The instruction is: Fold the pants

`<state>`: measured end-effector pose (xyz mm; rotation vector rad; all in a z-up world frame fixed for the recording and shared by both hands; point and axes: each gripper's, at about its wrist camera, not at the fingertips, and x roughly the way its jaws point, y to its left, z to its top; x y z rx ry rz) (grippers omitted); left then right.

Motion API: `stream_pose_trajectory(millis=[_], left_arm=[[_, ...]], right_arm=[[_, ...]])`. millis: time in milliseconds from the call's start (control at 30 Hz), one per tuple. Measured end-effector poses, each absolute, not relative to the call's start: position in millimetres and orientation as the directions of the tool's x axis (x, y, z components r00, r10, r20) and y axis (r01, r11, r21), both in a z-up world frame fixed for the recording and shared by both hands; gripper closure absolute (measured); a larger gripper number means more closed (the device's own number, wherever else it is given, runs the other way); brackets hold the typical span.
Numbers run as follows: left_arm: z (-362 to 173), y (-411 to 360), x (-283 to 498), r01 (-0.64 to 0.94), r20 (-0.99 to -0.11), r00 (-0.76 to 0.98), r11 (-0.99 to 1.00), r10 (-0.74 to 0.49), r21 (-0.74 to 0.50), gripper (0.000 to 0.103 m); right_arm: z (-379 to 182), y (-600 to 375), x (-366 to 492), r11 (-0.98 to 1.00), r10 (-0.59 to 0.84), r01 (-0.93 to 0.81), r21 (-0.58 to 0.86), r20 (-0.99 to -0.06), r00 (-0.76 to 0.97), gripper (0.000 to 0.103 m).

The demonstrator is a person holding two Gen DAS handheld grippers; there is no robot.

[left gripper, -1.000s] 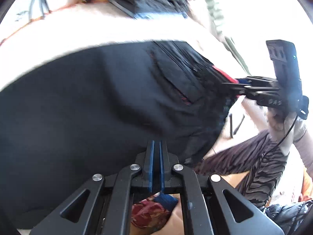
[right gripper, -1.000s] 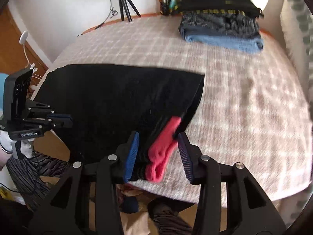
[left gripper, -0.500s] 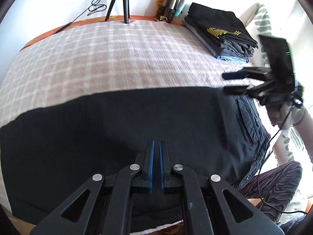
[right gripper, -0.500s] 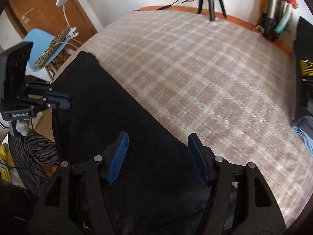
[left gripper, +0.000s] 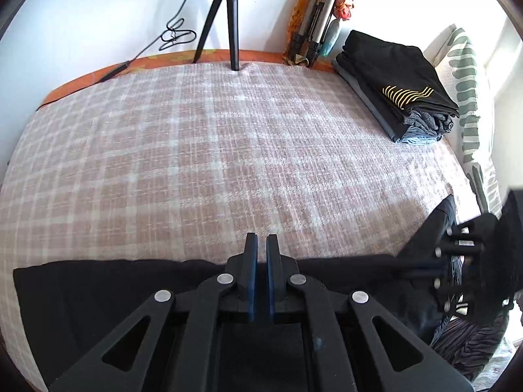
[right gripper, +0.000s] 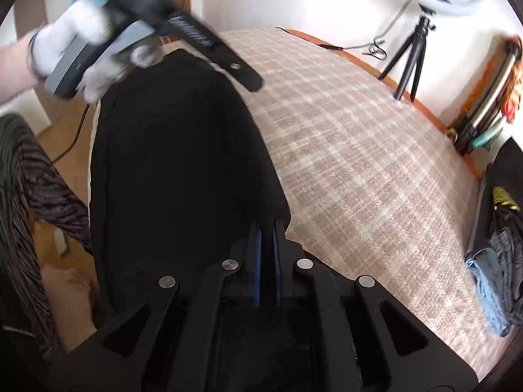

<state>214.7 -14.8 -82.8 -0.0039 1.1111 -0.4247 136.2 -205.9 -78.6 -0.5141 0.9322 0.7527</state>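
The left gripper is clenched on the near edge of the black fabric pants, which lie along the checked pink-and-white bedspread beneath its fingers. The right gripper, having just closed, pinches the pants' far edge.

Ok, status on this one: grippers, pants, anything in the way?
Left gripper shut, right gripper shut at pants edge. Pants flat along bed edge. Nothing in the way.

Pink-and-white checked bedspread covering bed; folded stack of dark clothes sitting at far corner; black tripod standing behind.
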Motion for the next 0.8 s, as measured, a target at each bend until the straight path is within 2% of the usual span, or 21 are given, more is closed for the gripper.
stream_pose_trajectory(millis=[200, 400, 467, 500, 533, 633, 800], left_arm=[[-109, -21, 197, 0.361, -0.899, 0.267, 0.901, -0.348, -0.241, 0.101], [-127, -6, 169, 0.338, -0.892, 0.253, 0.898, -0.376, -0.282, 0.101], [-127, -2, 163, 0.344, -0.878, 0.273, 0.892, -0.394, -0.293, 0.101], [-128, -1, 161, 0.345, -0.872, 0.282, 0.890, -0.401, -0.297, 0.101], [-129, 0, 159, 0.345, -0.868, 0.288, 0.889, -0.405, -0.301, 0.101], [-129, -1, 160, 0.345, -0.862, 0.301, 0.889, -0.408, -0.300, 0.101], [-128, -6, 155, 0.371, -0.864, 0.324, 0.892, -0.386, -0.260, 0.101]], right_arm=[[-92, -200, 113, 0.611, 0.343, -0.787, -0.090, -0.865, 0.365, 0.095], [-89, -202, 120, 0.616, 0.387, -0.787, 0.037, -0.884, 0.262, 0.082], [-80, -212, 135, 0.653, 0.442, -0.745, 0.136, -0.867, 0.229, 0.068], [-76, -218, 146, 0.673, 0.477, -0.714, 0.196, -0.852, 0.215, 0.053], [-73, -225, 159, 0.696, 0.511, -0.669, 0.260, -0.834, 0.207, 0.046], [-82, -235, 200, 0.732, 0.579, -0.533, 0.424, -0.800, 0.159, 0.046], [-123, -220, 241, 0.702, 0.638, -0.395, 0.593, -0.769, -0.019, 0.046]])
